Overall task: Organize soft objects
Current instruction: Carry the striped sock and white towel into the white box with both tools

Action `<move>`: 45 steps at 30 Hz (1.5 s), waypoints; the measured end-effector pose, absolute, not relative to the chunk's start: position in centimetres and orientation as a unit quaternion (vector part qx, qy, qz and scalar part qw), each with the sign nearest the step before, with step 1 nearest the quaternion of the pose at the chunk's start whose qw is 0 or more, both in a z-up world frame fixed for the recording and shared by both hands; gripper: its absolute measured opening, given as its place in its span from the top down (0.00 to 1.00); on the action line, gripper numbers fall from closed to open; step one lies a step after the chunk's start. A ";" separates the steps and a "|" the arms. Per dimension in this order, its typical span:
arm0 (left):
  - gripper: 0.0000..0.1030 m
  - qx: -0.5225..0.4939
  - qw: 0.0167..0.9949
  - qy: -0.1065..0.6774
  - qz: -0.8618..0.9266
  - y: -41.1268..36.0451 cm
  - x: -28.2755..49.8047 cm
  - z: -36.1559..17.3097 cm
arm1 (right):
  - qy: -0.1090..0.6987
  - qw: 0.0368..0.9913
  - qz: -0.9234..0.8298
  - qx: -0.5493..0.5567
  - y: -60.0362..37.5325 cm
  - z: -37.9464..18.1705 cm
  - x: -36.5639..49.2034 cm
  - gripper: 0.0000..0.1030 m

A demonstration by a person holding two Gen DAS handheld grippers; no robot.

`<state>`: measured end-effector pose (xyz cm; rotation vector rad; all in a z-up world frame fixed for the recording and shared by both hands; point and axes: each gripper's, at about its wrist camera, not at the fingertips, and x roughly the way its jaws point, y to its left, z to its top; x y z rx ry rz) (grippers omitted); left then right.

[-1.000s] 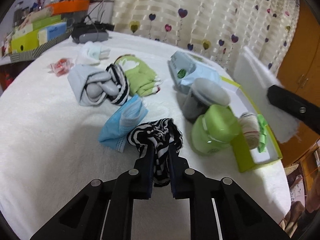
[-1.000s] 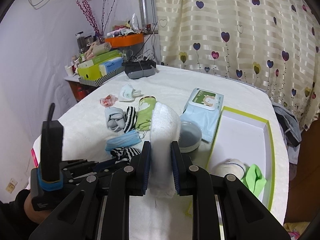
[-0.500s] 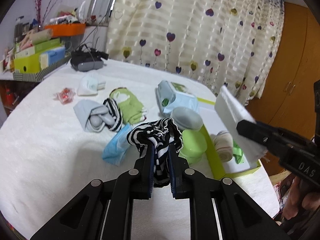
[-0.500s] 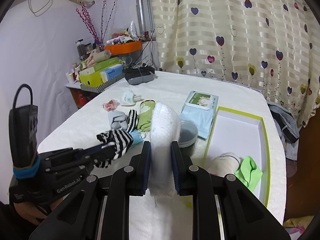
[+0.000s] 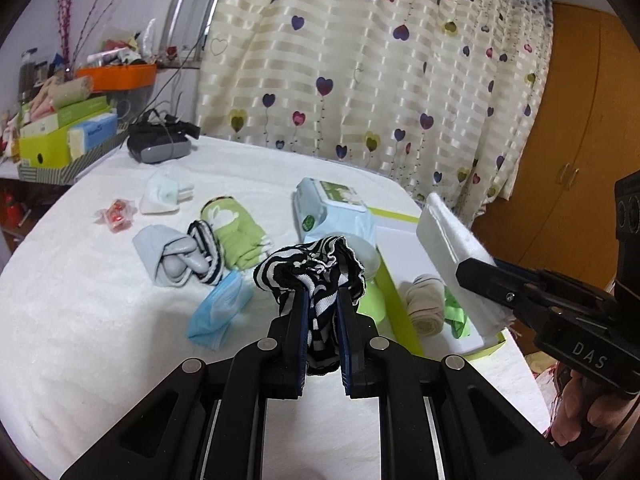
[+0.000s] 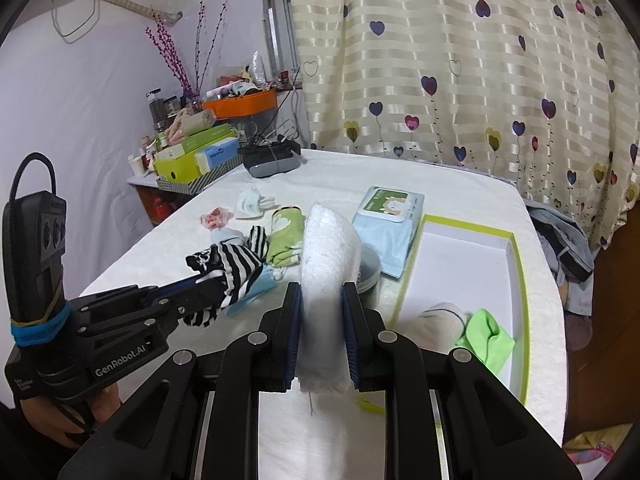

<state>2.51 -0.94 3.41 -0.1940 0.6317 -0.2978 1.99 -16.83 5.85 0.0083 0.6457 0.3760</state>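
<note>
My left gripper (image 5: 322, 298) is shut on a black-and-white striped sock (image 5: 310, 270), held above the white table; the sock (image 6: 228, 266) also shows in the right wrist view. My right gripper (image 6: 321, 300) is shut on a folded white towel (image 6: 326, 256), which appears at the right in the left wrist view as the towel (image 5: 456, 248) over the green-rimmed white box (image 6: 516, 264). A rolled cream sock (image 5: 426, 310) and a green cloth (image 6: 486, 338) lie in the box. On the table lie a blue face mask (image 5: 218, 312), a grey-and-striped sock bundle (image 5: 176, 256) and green socks (image 5: 236, 234).
A wipes pack (image 5: 332, 208), a grey bowl (image 6: 370, 270), a green lid (image 5: 374, 302), a white sock (image 5: 164, 194) and a red wrapper (image 5: 116, 214) sit on the table. A black device (image 5: 160, 146) and stacked boxes (image 5: 64, 136) stand far left. A heart-patterned curtain hangs behind.
My left gripper rose with the striped sock, lifting it off the table, so the table items look smaller. The right gripper with the towel shifted slightly over the box.
</note>
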 end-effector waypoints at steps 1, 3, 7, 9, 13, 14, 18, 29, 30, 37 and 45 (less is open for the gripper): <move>0.88 -0.093 0.935 0.308 -0.149 -1.2 2.6 3.5 | 0.315 0.932 0.182 0.005 -17.1 5.9 2.0 0.80; 0.88 -0.090 0.935 0.307 -0.154 -1.7 2.7 3.8 | 0.314 0.933 0.175 0.010 -17.8 5.9 2.0 0.80; 0.88 -0.084 0.934 0.304 -0.167 -3.0 2.9 4.1 | 0.311 0.937 0.159 0.021 -19.6 6.1 2.1 0.80; 0.88 -0.081 0.934 0.302 -0.175 -3.7 3.0 4.3 | 0.311 0.938 0.149 0.027 -20.6 6.1 2.2 0.80; 0.88 -0.075 0.931 0.303 -0.189 -5.2 3.4 4.5 | 0.310 0.941 0.133 0.037 -22.4 6.1 2.3 0.80; 0.88 -0.074 0.930 0.304 -0.192 -5.6 3.5 4.5 | 0.310 0.941 0.129 0.040 -22.8 6.0 2.3 0.80; 0.88 -0.069 0.927 0.306 -0.204 -6.9 3.8 4.5 | 0.312 0.942 0.115 0.051 -24.3 5.8 2.5 0.80; 0.88 -0.057 0.918 0.320 -0.228 -9.6 4.6 3.7 | 0.339 0.934 0.089 0.074 -27.5 3.4 2.9 0.80; 0.88 -0.056 0.916 0.323 -0.232 -9.9 4.6 3.6 | 0.341 0.933 0.088 0.075 -27.7 3.2 2.9 0.80; 0.88 -0.044 0.901 0.344 -0.260 -12.2 4.6 2.2 | 0.361 0.926 0.080 0.083 -28.7 1.6 3.0 0.80; 0.88 -0.037 0.879 0.378 -0.289 -14.4 4.7 0.4 | 0.389 0.913 0.079 0.090 -29.2 -0.6 3.5 0.80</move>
